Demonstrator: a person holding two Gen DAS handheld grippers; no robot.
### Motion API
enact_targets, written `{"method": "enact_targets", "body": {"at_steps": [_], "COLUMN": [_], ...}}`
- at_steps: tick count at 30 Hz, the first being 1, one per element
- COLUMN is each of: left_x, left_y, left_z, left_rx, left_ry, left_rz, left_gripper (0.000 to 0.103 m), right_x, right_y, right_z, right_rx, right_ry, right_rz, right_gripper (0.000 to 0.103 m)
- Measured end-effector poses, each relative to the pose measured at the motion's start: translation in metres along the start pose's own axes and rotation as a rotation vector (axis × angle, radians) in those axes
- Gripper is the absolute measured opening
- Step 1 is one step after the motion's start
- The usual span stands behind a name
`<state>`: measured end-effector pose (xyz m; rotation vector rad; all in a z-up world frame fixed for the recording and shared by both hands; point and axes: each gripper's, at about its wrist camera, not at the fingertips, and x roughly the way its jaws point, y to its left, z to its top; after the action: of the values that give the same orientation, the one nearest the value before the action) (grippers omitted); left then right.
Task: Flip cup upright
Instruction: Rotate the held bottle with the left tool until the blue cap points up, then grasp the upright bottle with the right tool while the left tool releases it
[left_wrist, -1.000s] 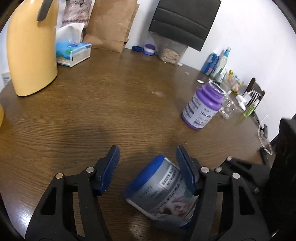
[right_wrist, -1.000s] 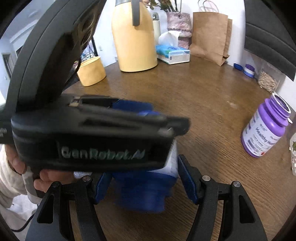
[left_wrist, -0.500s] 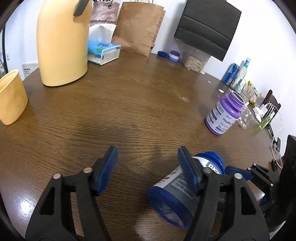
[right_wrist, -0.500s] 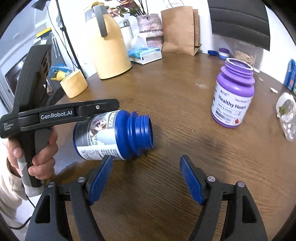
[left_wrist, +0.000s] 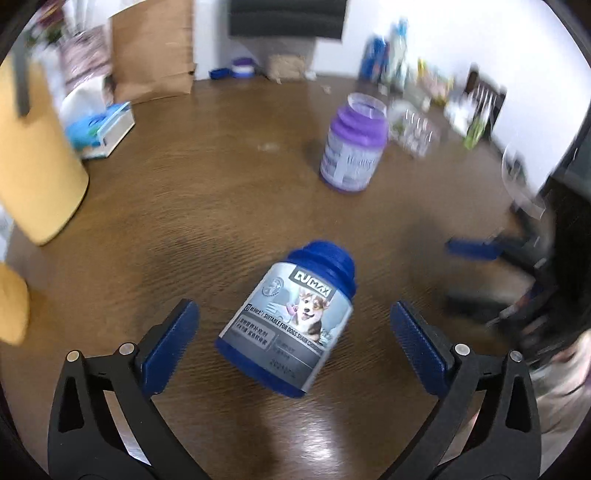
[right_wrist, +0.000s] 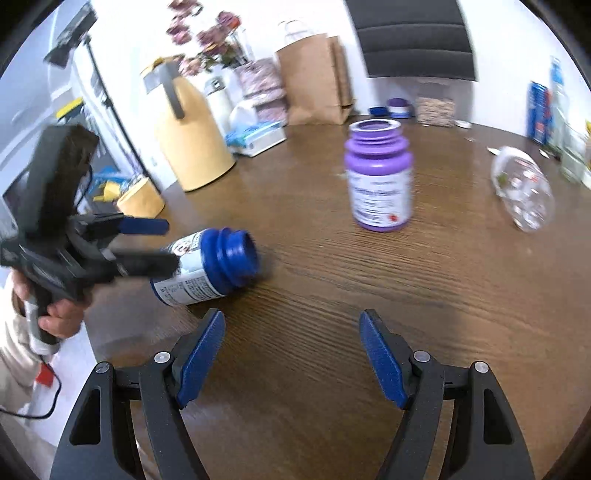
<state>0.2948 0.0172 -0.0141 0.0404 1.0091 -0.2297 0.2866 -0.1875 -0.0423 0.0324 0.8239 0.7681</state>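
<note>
A blue bottle with a dog label (left_wrist: 291, 321) lies on its side on the wooden table, its open mouth pointing away from the left camera. It also shows in the right wrist view (right_wrist: 208, 267). My left gripper (left_wrist: 293, 347) is open, its fingers on either side of the bottle without touching it. It shows in the right wrist view (right_wrist: 147, 243) too. My right gripper (right_wrist: 293, 360) is open and empty, low over the table, to the right of the bottle. Its fingers (left_wrist: 472, 249) show blurred in the left wrist view.
A purple bottle (right_wrist: 378, 177) stands upright behind. A clear glass cup (right_wrist: 524, 192) lies on its side at the right. A yellow jug (right_wrist: 188, 144), tissue box (right_wrist: 256, 134), paper bag (right_wrist: 314, 79) and small yellow cup (right_wrist: 140, 199) stand at the back left.
My left gripper has opened wide and swung so the bottle lies between its fingers. My right gripper has pulled back to the right, away from the bottle.
</note>
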Motion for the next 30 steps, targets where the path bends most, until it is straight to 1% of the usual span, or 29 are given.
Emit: {"method": "enact_targets", "body": {"at_steps": [1,3,5,6,7,12,14,17,19,21,23,25,27,28,29,30], "left_x": [0.005,0.009,0.012,0.013,0.013,0.013,0.017,0.027,0.027,0.019,0.009,-0.005,-0.018,-0.023,-0.030,-0.036], "left_y": [-0.004,-0.008,-0.009,-0.010,-0.010,-0.007,-0.006,-0.003,0.000,0.000,0.002,0.003,0.003,0.004,0.005,0.007], "left_z": [0.001,0.000,0.000,-0.001,-0.001,-0.004,-0.004,-0.007,-0.009,-0.009,-0.006,-0.001,0.003,0.005,0.007,0.008], "left_rx": [0.025,0.057,0.071,0.077,0.083,0.065,0.068,0.083,0.083,0.093,0.082,0.074,0.068,0.058,0.040,0.026], "left_ry": [0.022,0.039,0.044,0.042,0.042,0.027,0.053,0.093,0.081,0.028,-0.046,-0.153,-0.258,-0.297,-0.350,-0.388], "left_rz": [0.032,0.020,0.000,0.006,0.003,-0.007,-0.005,0.020,0.016,0.026,0.042,0.086,0.128,0.127,0.106,0.080], "left_gripper": [0.102,0.101,0.077,0.064,0.060,0.060,0.061,0.060,0.060,0.060,0.060,0.060,0.060,0.060,0.060,0.060], "right_x": [-0.003,-0.007,-0.009,-0.009,-0.009,-0.003,0.000,0.001,0.001,0.002,-0.001,-0.009,-0.018,-0.022,-0.024,-0.024], "right_y": [-0.002,-0.004,-0.005,-0.005,-0.006,-0.004,-0.002,0.000,0.000,0.001,0.002,0.005,0.008,0.011,0.015,0.020], "right_z": [-0.001,-0.004,-0.005,-0.004,-0.004,-0.003,-0.001,0.003,0.005,0.008,0.016,0.030,0.049,0.062,0.077,0.091], "right_rx": [0.005,0.006,0.009,0.011,0.012,0.007,0.000,-0.006,-0.007,-0.007,-0.012,-0.016,-0.024,-0.025,-0.028,-0.030], "right_ry": [-0.002,-0.003,-0.001,-0.001,0.001,0.006,0.009,0.009,0.008,0.008,-0.006,-0.046,-0.099,-0.120,-0.131,-0.131], "right_rz": [-0.006,-0.014,-0.015,-0.014,-0.012,-0.011,-0.014,-0.012,-0.009,-0.008,0.003,0.017,0.059,0.092,0.132,0.173], "right_gripper": [0.080,0.080,0.080,0.080,0.080,0.080,0.080,0.080,0.080,0.080,0.080,0.080,0.080,0.080,0.080,0.086]}}
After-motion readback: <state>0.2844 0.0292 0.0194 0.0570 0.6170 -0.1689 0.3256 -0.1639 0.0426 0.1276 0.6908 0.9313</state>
